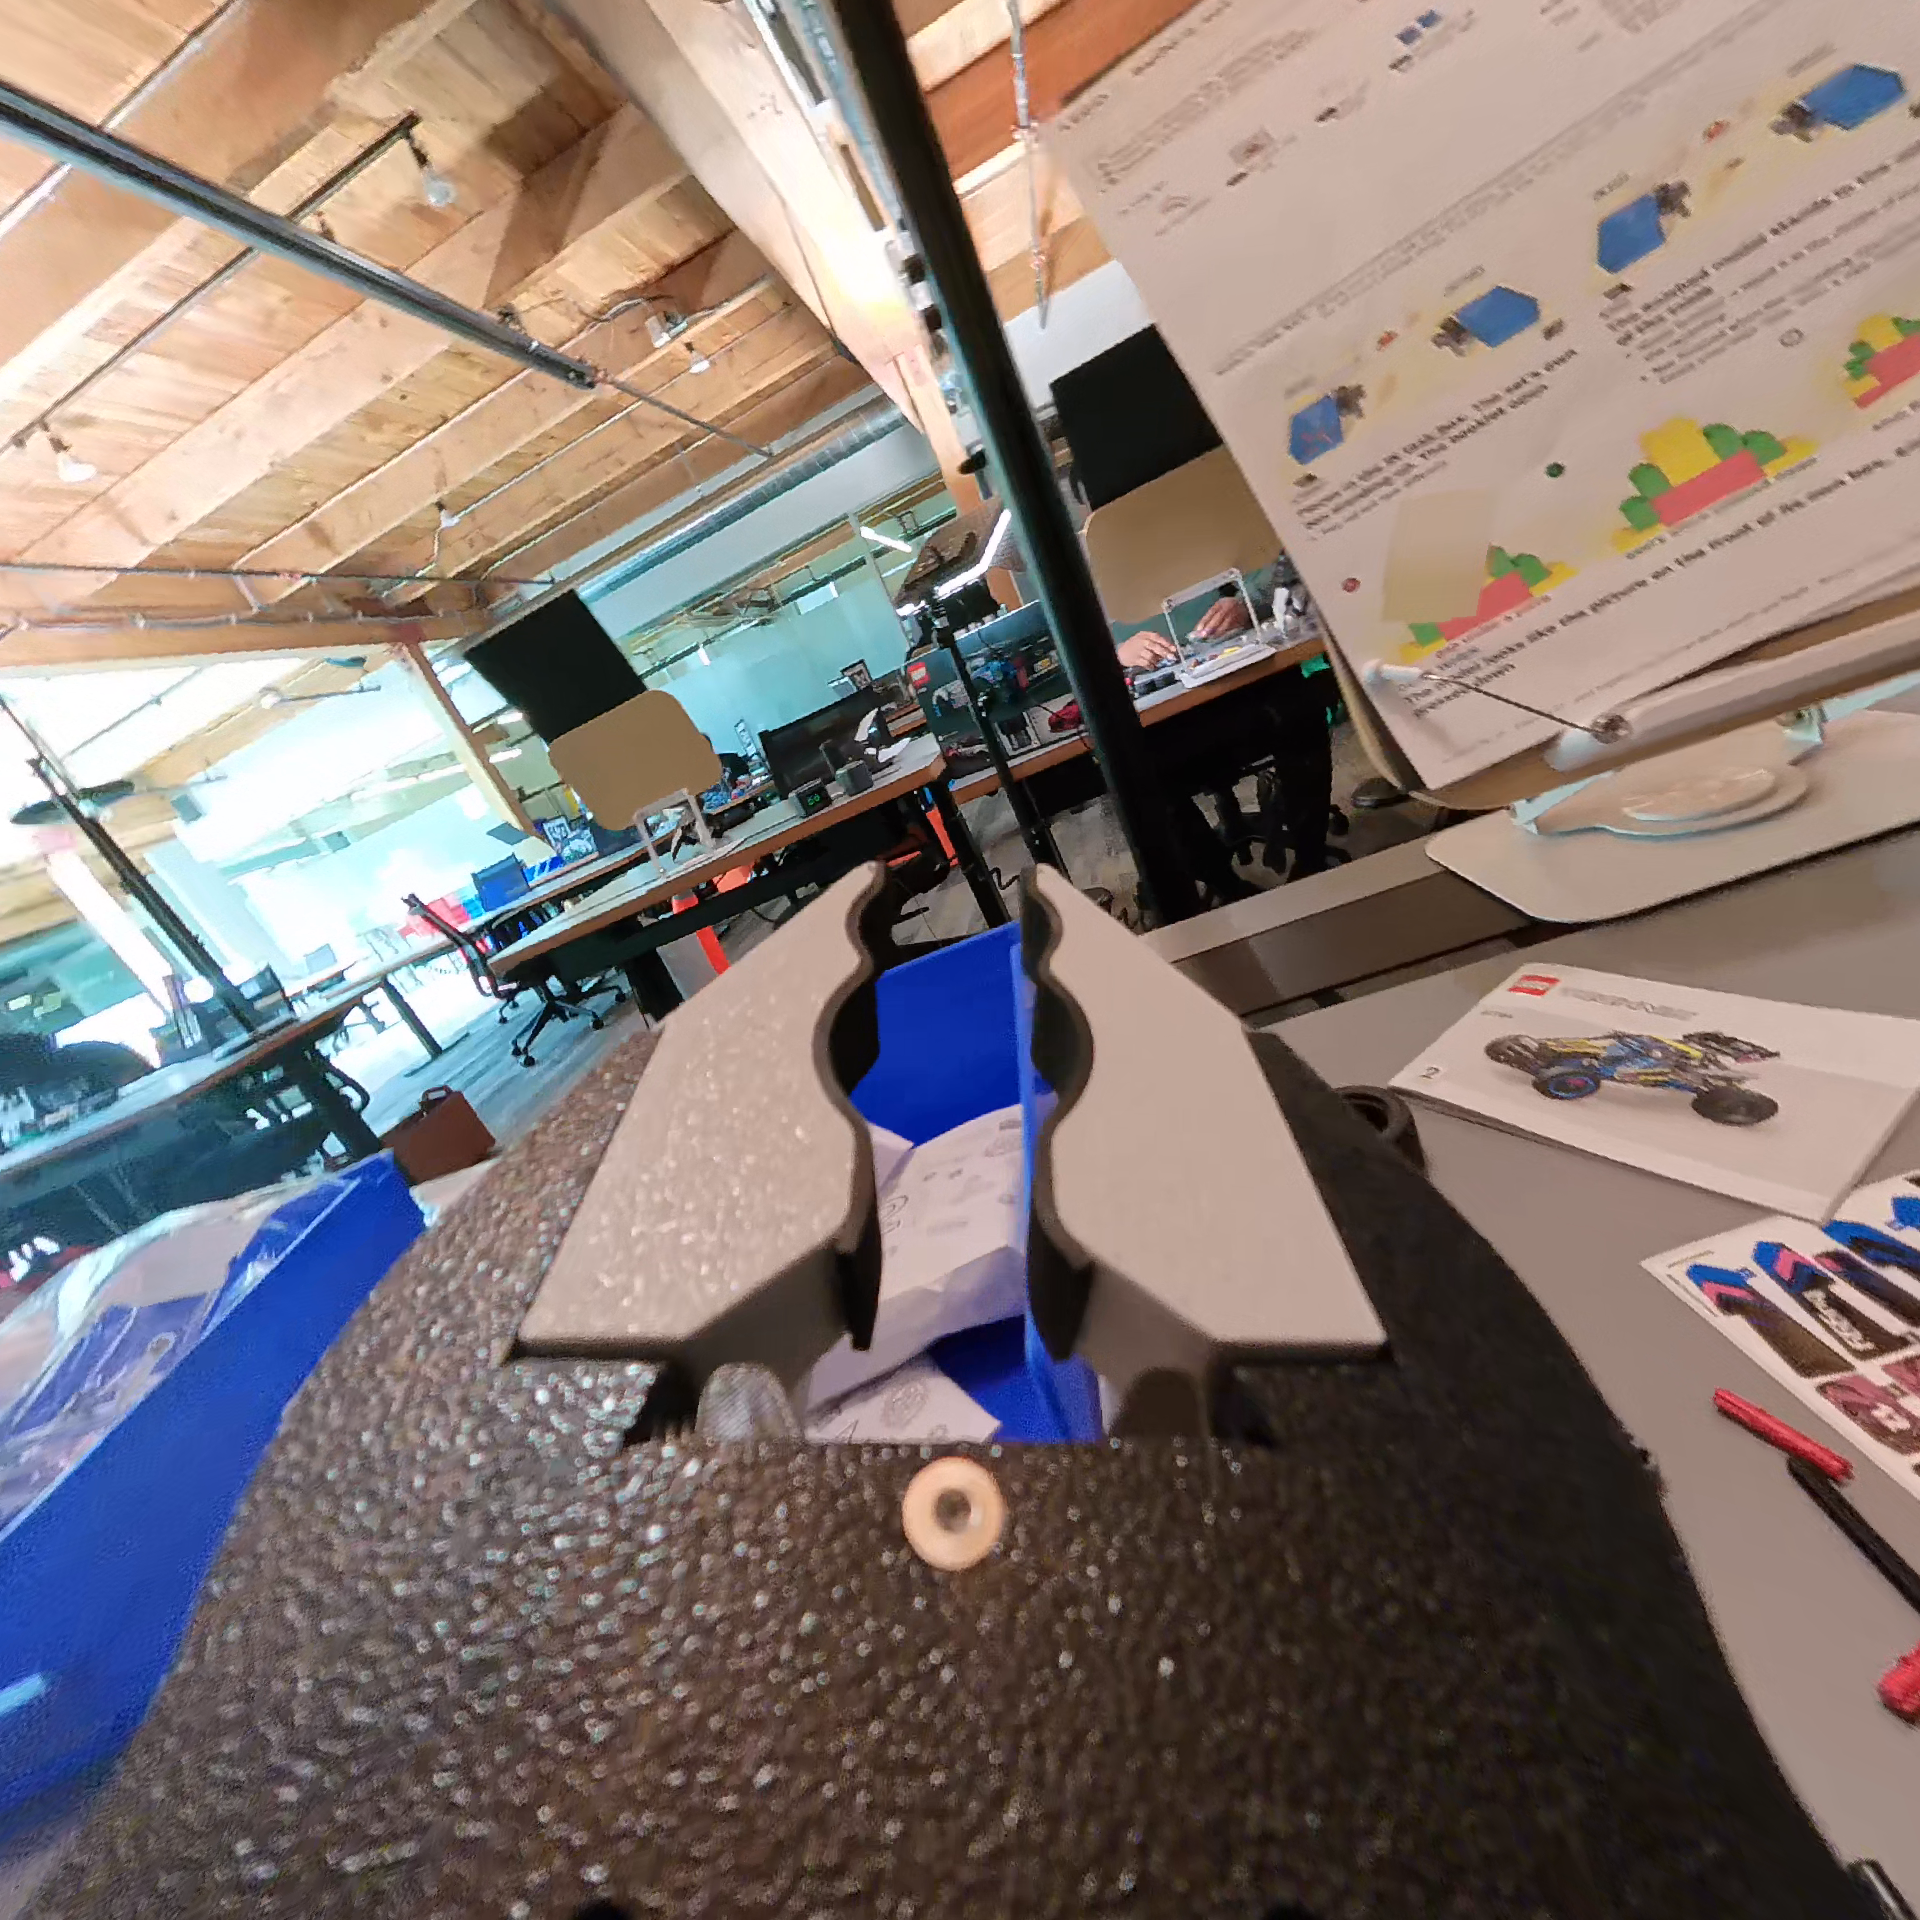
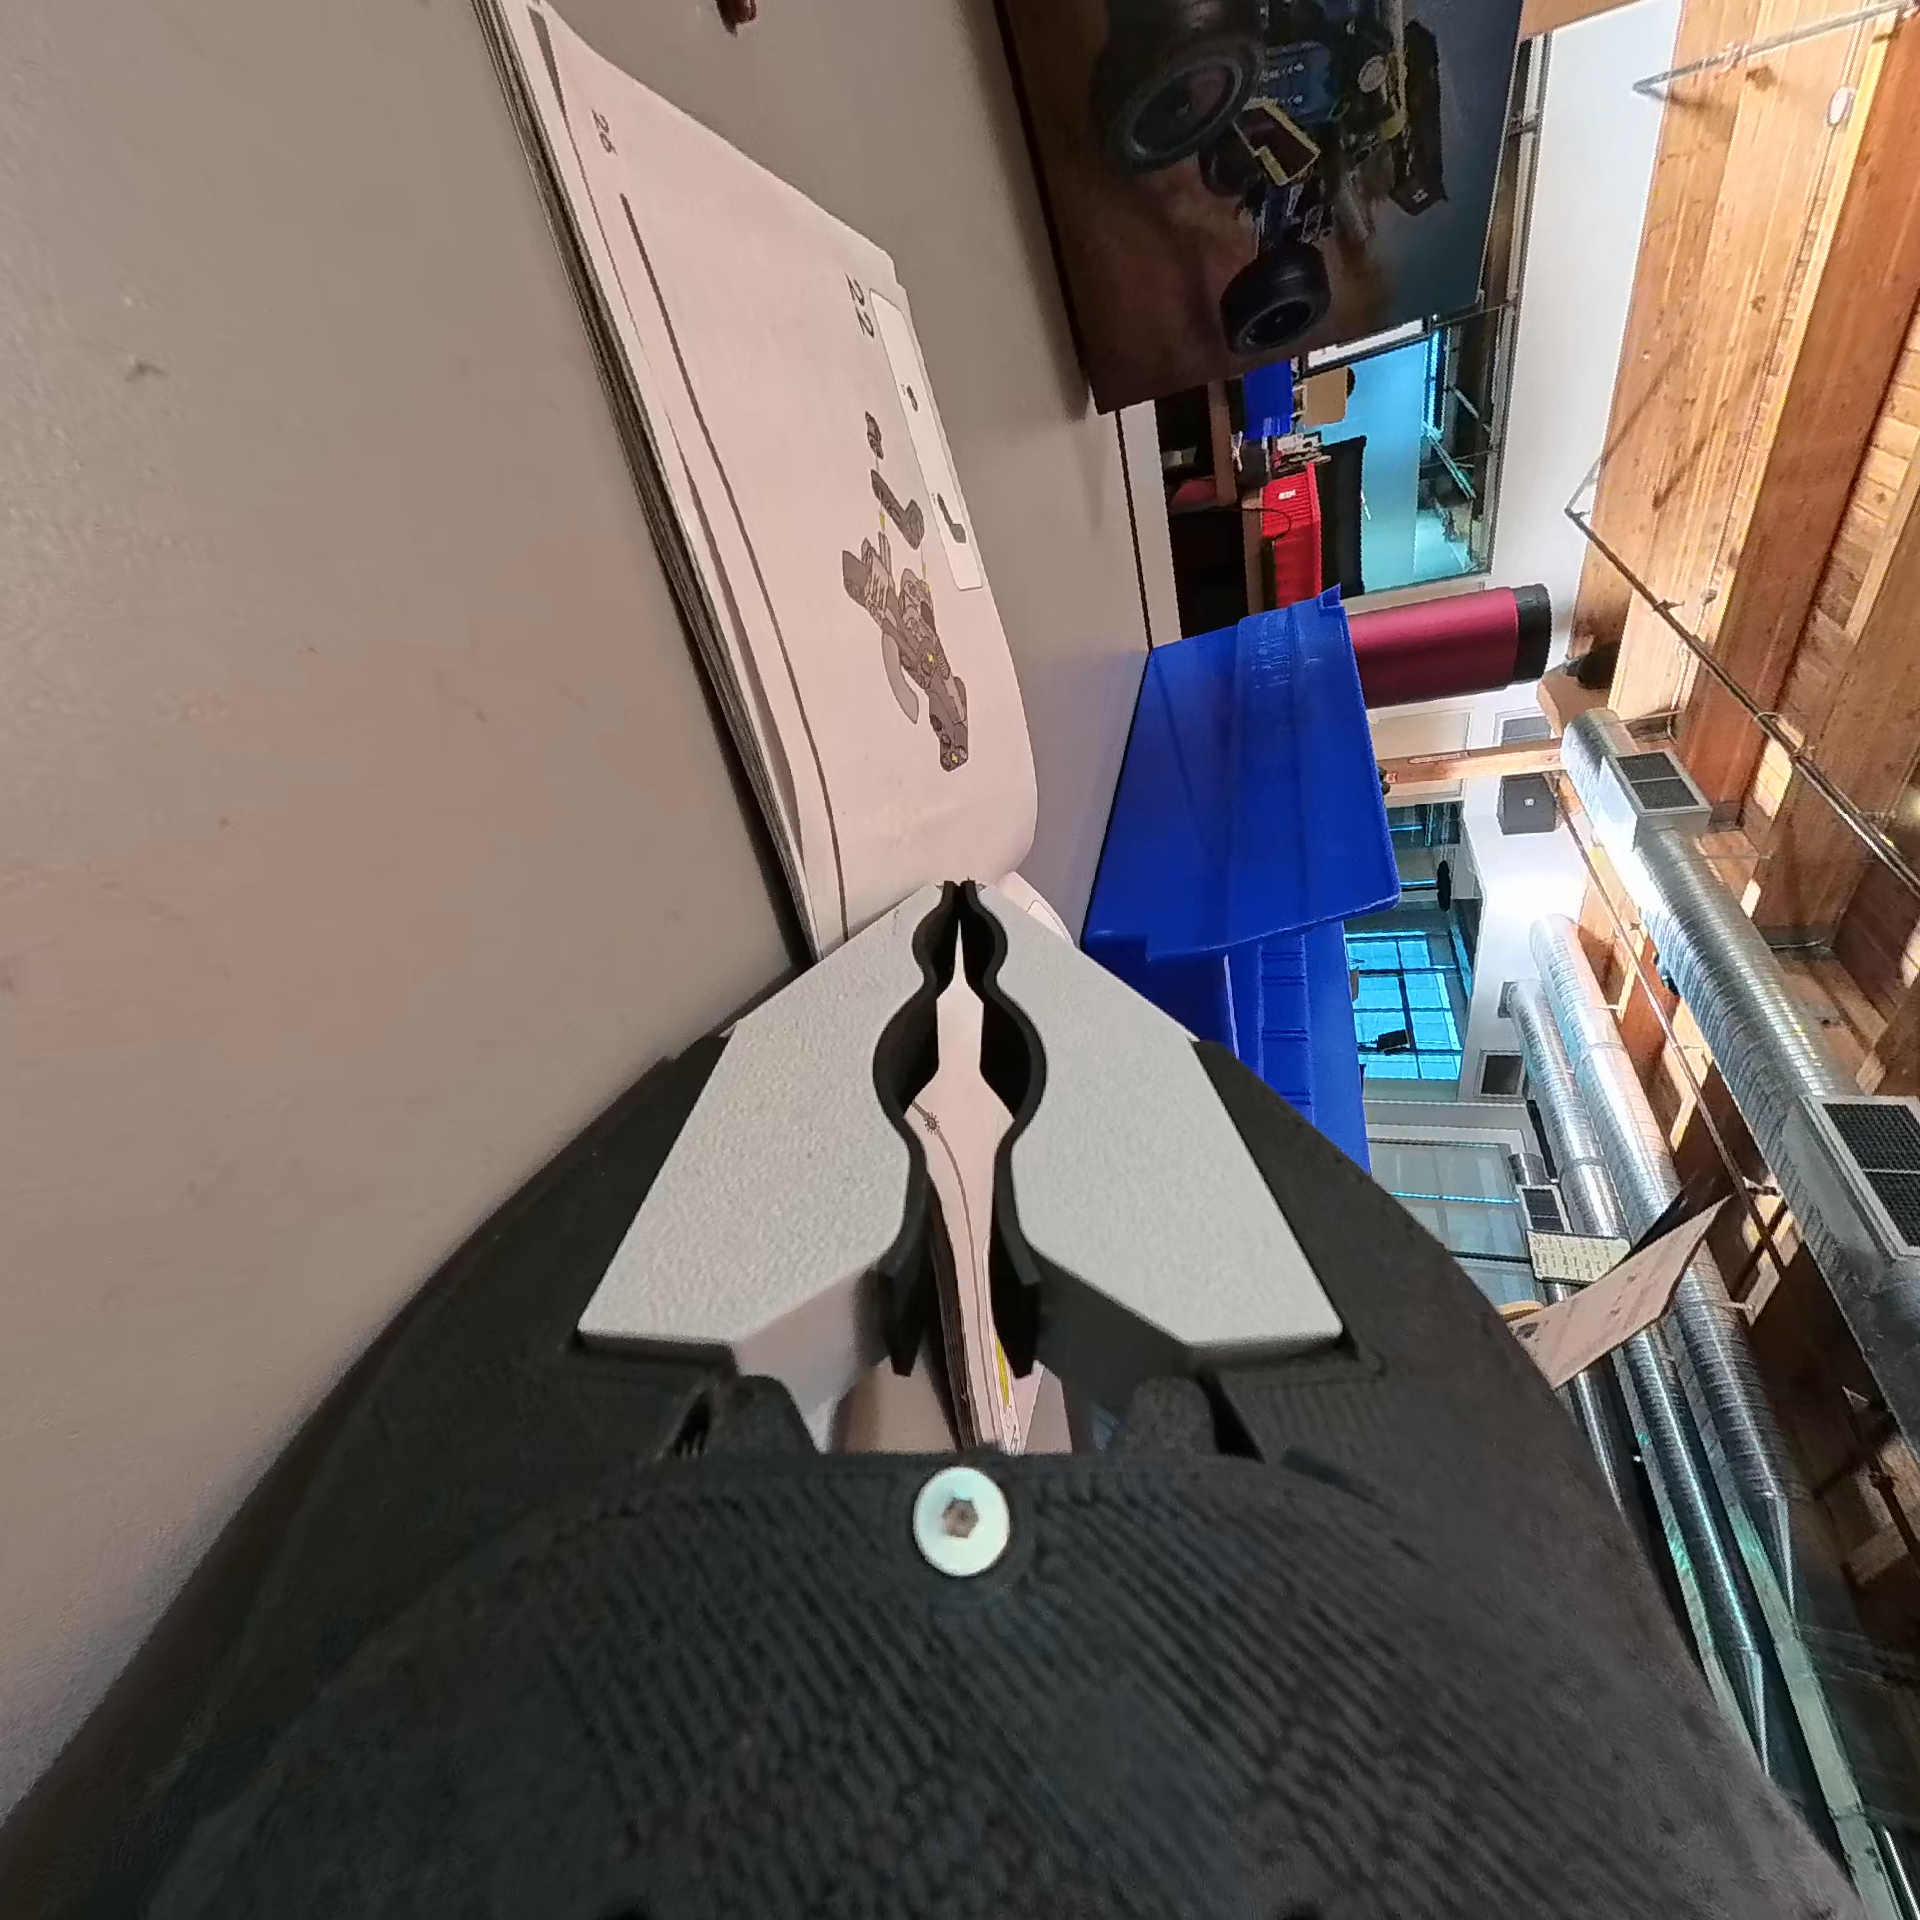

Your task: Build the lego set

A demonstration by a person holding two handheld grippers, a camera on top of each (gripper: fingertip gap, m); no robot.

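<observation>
Between the fingers of your left gripper (image 1: 951, 894) you see a blue bin (image 1: 935, 1029) with crumpled white paper bags (image 1: 945, 1226) inside it. The fingers stand apart with a clear gap, and the bin's thin blue wall rises in that gap, close along the right finger (image 1: 1143, 1122); whether the pad touches the wall I cannot tell. Nothing is pinched between the two pads. To the right, on the grey table (image 1: 1558, 1299), lie a closed instruction booklet (image 1: 1652, 1081) with a toy car on its cover, a sticker sheet (image 1: 1829, 1320) and a small red stick (image 1: 1782, 1434). A printed sheet (image 1: 1538, 343) on a stand is behind them.

Your right gripper (image 2: 961, 888) is pressed together at the tips (this view is turned on its side). The tips meet on the edge of a page of the open instruction booklet (image 2: 810, 499), which lies on the table (image 2: 312, 623). Just beside the booklet stands a blue bin (image 2: 1247, 790), and behind it a dark red bottle (image 2: 1444, 644). A box with a car picture (image 2: 1278, 187) stands farther off.
</observation>
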